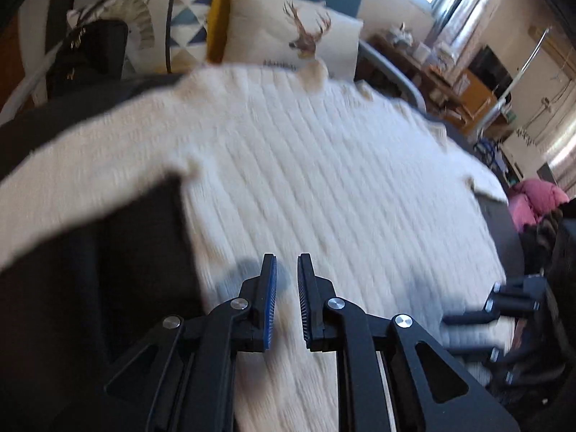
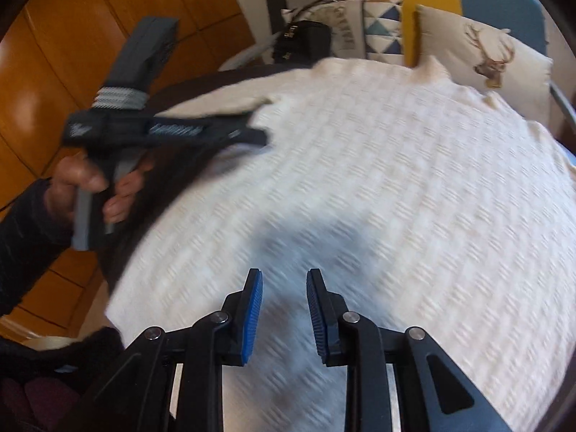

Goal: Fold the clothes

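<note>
While white sweater [image 1: 306,165] lies flat, left tongs [image 1: 287,270] and right tongs [image 2: 284,284] slightly apart, empty, over its near edge

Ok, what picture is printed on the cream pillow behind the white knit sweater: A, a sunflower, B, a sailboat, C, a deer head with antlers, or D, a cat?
C: the cream pillow behind the white knit sweater shows a brown deer head with antlers.

Two wrist fisheyes, both tilted down over the sweater [image 1: 306,165] on the bed [image 1: 90,252].
Left view close over its left hem side, right view close over mid-hem; both face the pillows [image 2: 486,57], and share sweater and headboard end.
</note>
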